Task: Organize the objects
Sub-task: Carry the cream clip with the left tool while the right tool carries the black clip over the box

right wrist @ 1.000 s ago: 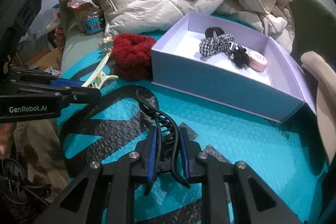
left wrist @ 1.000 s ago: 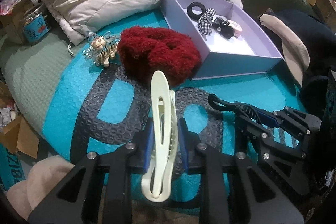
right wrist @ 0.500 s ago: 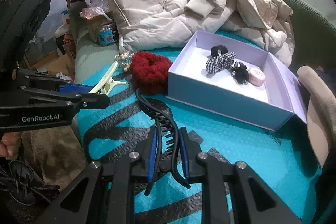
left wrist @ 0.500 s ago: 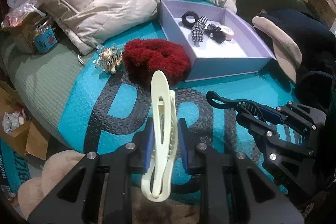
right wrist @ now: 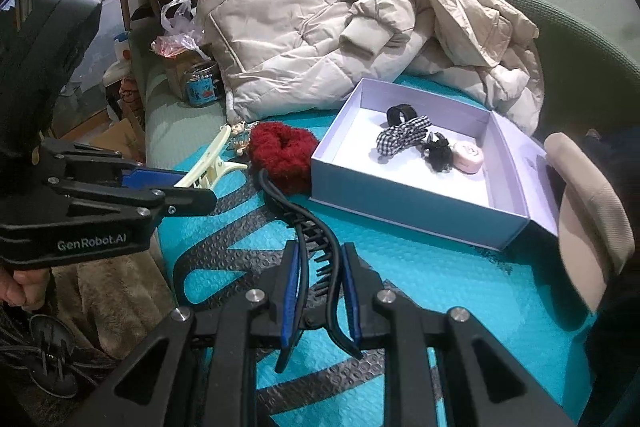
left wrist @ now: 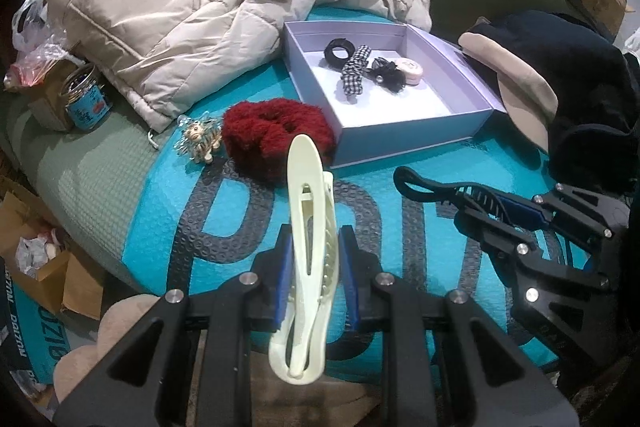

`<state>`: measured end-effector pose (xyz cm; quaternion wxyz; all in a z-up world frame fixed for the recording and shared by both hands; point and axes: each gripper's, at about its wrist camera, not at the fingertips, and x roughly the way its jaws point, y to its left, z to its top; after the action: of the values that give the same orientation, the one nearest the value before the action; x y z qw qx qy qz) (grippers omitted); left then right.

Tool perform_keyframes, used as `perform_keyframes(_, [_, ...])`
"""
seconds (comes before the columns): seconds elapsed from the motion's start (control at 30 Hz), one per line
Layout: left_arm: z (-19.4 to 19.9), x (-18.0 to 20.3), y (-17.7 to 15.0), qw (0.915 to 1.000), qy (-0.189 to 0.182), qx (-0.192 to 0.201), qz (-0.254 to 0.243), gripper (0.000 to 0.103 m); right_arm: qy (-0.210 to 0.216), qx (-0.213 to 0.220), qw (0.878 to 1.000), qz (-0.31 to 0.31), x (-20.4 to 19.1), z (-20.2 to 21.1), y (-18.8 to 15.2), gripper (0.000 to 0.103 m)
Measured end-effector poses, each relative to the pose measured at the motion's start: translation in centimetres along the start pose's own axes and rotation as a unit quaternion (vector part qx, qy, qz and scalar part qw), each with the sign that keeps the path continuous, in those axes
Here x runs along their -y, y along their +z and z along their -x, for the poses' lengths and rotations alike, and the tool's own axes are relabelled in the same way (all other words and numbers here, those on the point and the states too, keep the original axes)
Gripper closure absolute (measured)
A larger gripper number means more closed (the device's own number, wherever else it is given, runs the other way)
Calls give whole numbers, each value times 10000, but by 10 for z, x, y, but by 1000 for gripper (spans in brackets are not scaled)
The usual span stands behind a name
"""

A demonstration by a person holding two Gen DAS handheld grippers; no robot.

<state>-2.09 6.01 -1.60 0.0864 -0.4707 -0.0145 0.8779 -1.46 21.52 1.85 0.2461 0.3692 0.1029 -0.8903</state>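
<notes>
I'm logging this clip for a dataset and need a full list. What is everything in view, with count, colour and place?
Box: one, lilac, open, on the teal mat.
Hair ties in the box: four; black ring, black-and-white checked, black flower, pink.
Scrunchie: one, dark red, fluffy, left of the box.
Tiger clip: one, tan striped, left of the scrunchie.
Mat: one, teal with dark lettering.
Puffer coat: beige, heaped behind the box.
Jar: one, blue label, far left.
Cream hair clip: one, in the left tool.
Black hair clip: one, in the right tool.
Left tool: black, blue pads, shut.
Right tool: black, blue pads, shut.
</notes>
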Motion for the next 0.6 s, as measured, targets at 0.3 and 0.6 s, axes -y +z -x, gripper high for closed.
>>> perform_keyframes(0.3, [-5,15,12,9997,-197,-23,-108,82,-63,-24,9998,-189,15,3,2,84])
perform_keyframes(0.6, [-20,32,37,9988,-398,-65,-263,82,-193,29,9995,-245,41,-1,12,83])
